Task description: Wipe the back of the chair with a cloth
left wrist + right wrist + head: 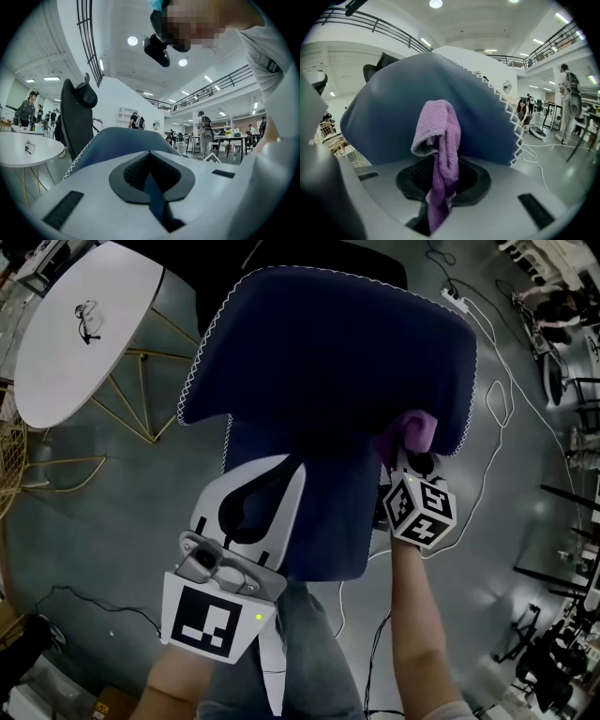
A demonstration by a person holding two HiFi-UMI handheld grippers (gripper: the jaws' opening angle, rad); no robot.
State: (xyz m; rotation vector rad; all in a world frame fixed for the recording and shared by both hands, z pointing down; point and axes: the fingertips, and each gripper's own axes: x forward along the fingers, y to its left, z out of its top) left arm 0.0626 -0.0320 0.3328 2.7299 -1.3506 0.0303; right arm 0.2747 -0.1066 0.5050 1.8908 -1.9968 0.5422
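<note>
Right gripper (406,456) is the working hand here, jaws clamped on the purple cloth (419,427); its own view shows a fold of cloth (439,140) standing up out of the closed jaws, a loose pad left free at the tip, which I'd judge is there so that soft towel and not hard plastic meets the upholstery; from the head view that pad sits tucked in at the right-hand edge of the navy chair back (328,343), just by the white zigzag stitching, right against the fabric or a hair off it, I can't tell which; the chair back (389,112) fills the right gripper view, so the tool is aimed square at the panel it has to clean; over on the other side the left gripper (287,472) has its jaws drawn together with nothing in them, only a sliver of blue showing through the slit in its own view (152,187); it hangs low beside the narrower lower part of the chair, seemingly kept out of the wiping path and on hand to steady the chair if it swivels; I'd judge the wipe is under way at this right edge, with the broad middle and left of the back to cover; a white cable (487,427) trails on the floor beyond.
</note>
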